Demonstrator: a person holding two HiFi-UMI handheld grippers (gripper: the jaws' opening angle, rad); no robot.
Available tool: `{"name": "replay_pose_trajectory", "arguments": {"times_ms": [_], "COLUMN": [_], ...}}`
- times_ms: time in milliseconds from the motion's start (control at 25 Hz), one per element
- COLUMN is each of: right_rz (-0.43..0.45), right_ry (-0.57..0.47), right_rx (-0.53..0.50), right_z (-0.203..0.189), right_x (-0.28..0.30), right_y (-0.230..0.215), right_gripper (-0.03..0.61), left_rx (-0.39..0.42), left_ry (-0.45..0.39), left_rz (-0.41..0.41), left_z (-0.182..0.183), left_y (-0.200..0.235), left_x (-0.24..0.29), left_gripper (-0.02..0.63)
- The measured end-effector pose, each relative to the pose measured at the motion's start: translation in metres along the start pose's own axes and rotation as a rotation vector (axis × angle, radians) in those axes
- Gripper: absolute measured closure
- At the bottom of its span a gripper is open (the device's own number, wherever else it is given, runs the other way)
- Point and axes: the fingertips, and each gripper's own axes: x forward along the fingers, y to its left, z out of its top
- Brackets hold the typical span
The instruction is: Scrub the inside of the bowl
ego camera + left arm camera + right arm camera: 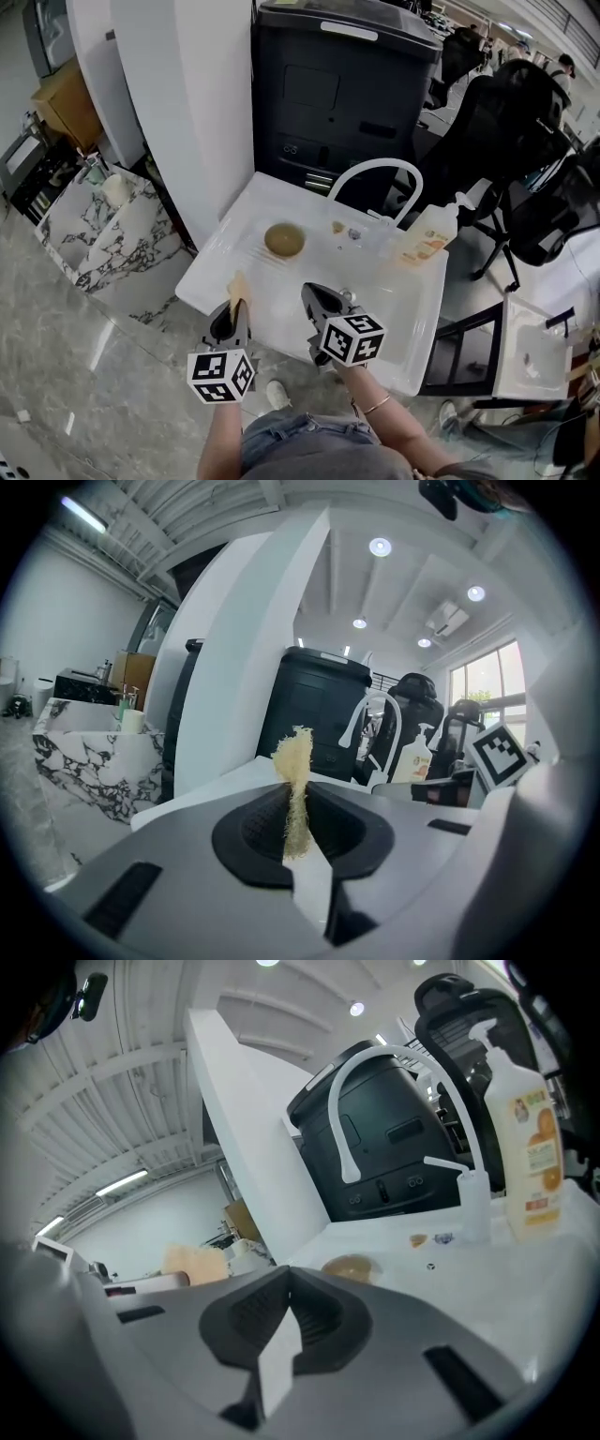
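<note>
The left gripper [235, 306] is clamped on a thin, yellowish scrubbing pad [238, 285], which stands upright out of the closed jaws in the left gripper view [296, 761]; it hangs over the near left edge of the white sink top [398, 314]; the right gripper [315, 294] is just to its right, over the near part of the sink top, its jaws pressed together with nothing between them, as the right gripper view shows [286, 1309]; the brownish bowl [284, 240] stands upright on the sink top, beyond both grippers and apart from them, nearer the far left; the same bowl shows past the right gripper's jaws [349, 1267]; a white arched faucet [373, 170] rises at the far edge, to the right of the bowl; a soap bottle [427, 236] with an orange label stands near the faucet's right foot; a black cabinet [347, 84] stands behind the sink.
</note>
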Motion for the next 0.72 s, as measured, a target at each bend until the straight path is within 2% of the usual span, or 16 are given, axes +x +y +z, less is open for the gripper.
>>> {"name": "replay_pose_trajectory", "arguments": {"times_ms": [320, 720], "right_rz": [-0.09, -0.124], "right_ry": [0.017, 0.056], "right_rx": [0.046, 0.047], "right_z": [0.008, 0.011], "right_x": [0.021, 0.045], "right_y": [-0.03, -0.053], "right_gripper": [0.568, 0.568], "left_rx": [0.008, 0.023], "left_ry": [0.035, 0.074], "left_rz": [-0.069, -0.114], "left_z": [0.002, 0.002], "left_y": [0.009, 0.019], "left_x": [0.036, 0.063], "left_gripper": [0.568, 0.568]}}
